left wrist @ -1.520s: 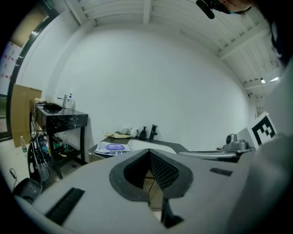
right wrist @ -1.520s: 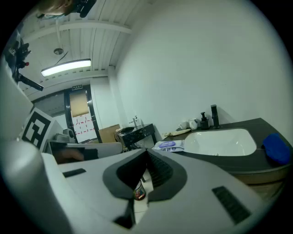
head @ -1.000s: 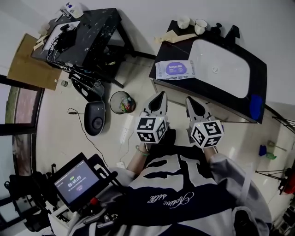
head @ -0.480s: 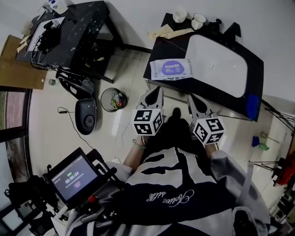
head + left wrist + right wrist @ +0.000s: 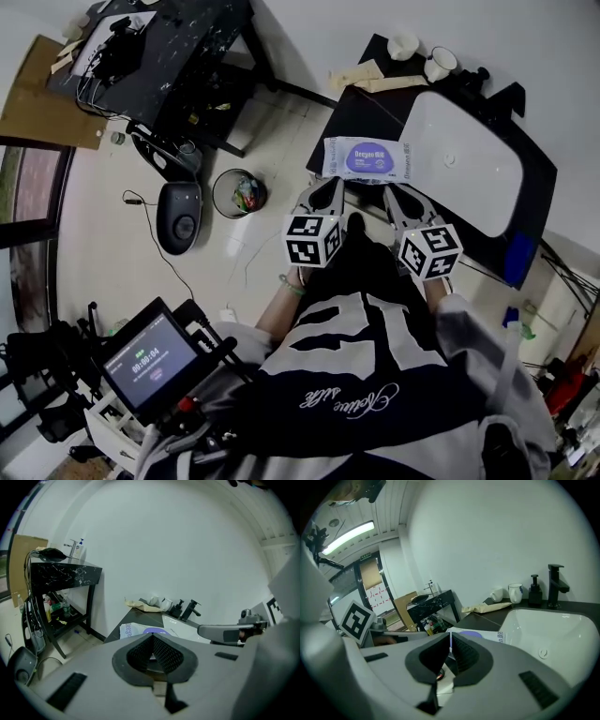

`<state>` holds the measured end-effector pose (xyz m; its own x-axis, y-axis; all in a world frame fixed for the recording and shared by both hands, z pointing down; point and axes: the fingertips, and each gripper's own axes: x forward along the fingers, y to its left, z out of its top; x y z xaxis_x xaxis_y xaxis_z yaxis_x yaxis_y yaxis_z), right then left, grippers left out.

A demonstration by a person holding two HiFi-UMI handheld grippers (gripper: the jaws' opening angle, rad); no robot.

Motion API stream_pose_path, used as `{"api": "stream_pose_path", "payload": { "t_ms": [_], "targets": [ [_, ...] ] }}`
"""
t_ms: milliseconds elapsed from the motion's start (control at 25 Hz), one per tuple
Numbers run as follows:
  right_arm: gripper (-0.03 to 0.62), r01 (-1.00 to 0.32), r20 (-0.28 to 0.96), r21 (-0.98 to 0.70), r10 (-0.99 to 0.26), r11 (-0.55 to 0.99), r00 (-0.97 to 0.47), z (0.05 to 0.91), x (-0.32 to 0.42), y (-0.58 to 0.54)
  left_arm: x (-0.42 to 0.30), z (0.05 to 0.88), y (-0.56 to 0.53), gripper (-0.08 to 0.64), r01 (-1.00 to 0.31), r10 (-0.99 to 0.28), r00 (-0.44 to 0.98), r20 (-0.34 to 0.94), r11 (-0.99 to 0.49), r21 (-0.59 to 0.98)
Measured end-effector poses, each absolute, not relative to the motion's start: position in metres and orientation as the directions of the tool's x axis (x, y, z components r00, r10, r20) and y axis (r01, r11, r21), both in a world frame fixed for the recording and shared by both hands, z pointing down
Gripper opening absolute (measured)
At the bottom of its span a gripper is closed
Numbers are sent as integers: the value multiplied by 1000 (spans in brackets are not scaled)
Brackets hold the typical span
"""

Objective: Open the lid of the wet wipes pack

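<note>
Two jaws pairs clenched, empty; left gripper (image 5: 327,187), right gripper (image 5: 397,193) near wet wipes pack (image 5: 367,157).

Your wet wipes pack (image 5: 367,157) is white with a purple oval on its top. The desk (image 5: 352,112) under it is black and the sink (image 5: 469,164) is white. Your left gripper (image 5: 330,182) and right gripper (image 5: 392,191) are grey, each with a cube of black-and-white square markers, and the pads (image 5: 166,654) are black with a fine mesh pattern. The cup (image 5: 404,45) is white and the tap (image 5: 555,585) is black. The side table (image 5: 178,47) is black with white marbling. Your top (image 5: 375,412) is dark with white bands.
</note>
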<state>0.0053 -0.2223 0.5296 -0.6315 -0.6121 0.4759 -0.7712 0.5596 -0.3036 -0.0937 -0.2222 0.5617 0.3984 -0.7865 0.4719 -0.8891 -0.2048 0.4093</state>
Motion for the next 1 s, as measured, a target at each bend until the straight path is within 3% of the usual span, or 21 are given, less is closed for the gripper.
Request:
{"api": "stream_pose_path", "payload": {
  "t_ms": [200, 480, 760, 1000],
  "targets": [
    [2, -730, 527, -271, -538, 627, -657, 542, 1, -244, -84, 578, -233, -2, -891, -767, 383, 515, -160, 425],
    [54, -627, 648, -129, -414, 768, -640, 566, -10, -251, -81, 596, -234, -2, -891, -740, 361, 568, -93, 445],
    [80, -389, 714, 73, -321, 918, -623, 580, -30, -248, -80, 612, -234, -2, -889, -725, 341, 599, -41, 456],
    [80, -174, 764, 217, -279, 960, -582, 595, -44, -241, -80, 621, -232, -2, -880, -714, 347, 608, -24, 474]
  ]
}}
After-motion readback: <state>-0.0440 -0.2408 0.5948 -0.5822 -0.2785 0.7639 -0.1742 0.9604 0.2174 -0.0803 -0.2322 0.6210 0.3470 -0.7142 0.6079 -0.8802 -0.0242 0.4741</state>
